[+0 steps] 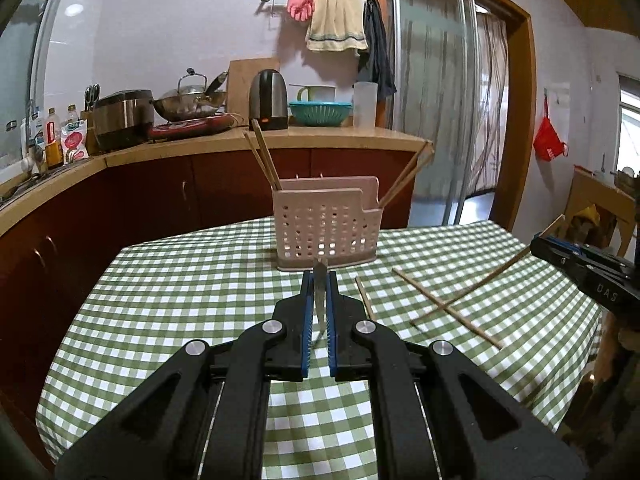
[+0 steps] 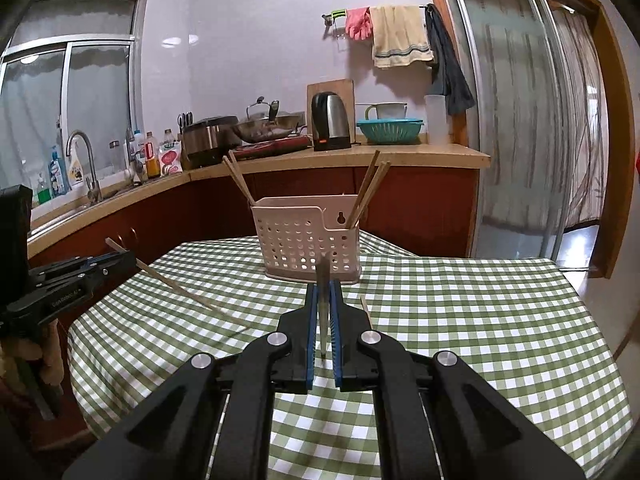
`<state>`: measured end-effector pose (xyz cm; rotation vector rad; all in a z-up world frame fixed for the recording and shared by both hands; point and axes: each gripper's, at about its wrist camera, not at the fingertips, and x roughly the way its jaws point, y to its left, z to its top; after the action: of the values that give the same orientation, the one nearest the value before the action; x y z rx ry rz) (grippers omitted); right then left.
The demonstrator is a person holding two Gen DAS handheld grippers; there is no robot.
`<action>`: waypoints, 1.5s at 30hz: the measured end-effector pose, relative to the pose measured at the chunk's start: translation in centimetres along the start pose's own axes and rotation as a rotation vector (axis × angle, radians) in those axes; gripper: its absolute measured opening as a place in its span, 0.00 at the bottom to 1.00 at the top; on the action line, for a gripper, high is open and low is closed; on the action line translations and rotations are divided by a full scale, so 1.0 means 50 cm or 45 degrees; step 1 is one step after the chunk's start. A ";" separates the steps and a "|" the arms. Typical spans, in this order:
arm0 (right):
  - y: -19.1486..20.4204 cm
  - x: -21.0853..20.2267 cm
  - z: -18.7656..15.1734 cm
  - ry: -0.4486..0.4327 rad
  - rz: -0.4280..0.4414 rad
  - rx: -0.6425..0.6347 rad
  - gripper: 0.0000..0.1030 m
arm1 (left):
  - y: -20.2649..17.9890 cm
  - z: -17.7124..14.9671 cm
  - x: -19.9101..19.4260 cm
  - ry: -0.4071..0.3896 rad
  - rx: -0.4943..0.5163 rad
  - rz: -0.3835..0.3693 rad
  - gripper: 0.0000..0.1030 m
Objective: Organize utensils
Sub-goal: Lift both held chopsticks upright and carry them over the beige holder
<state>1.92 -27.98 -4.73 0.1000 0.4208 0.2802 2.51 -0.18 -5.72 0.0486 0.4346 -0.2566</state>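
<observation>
Each tool pinches one chopstick: the left tool [image 1: 319, 280] has its jaws pressed onto a chopstick [image 1: 320, 300], the right tool [image 2: 325, 292] likewise on its own [image 2: 323, 312], both carried clear of the bench [image 2: 480, 320], presumably for dropping in. At twelve o'clock stands the perforated basket [image 2: 308, 240], chopsticks leaning in both end compartments. More chopsticks [image 1: 448, 304] lie loose at two o'clock from the left tool

Both fisheye views sit just behind their own gripper fingers, angled slightly down across the green-and-white checked tablecloth [image 1: 200, 280] toward the pale perforated plastic utensil basket [image 1: 326, 226], fairly near. The left view looks from the table's left, the right from its right; the 2 share basket, table and wooden kitchen counter [image 2: 420, 156].
</observation>
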 end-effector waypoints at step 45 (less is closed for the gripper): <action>0.000 0.096 0.125 -0.066 0.031 -0.063 0.07 | 0.034 0.131 0.068 -0.105 -0.009 0.005 0.06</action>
<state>8.73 -26.83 -0.93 0.0642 0.3610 0.3108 8.60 -0.02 -1.21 0.0316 0.3532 -0.2524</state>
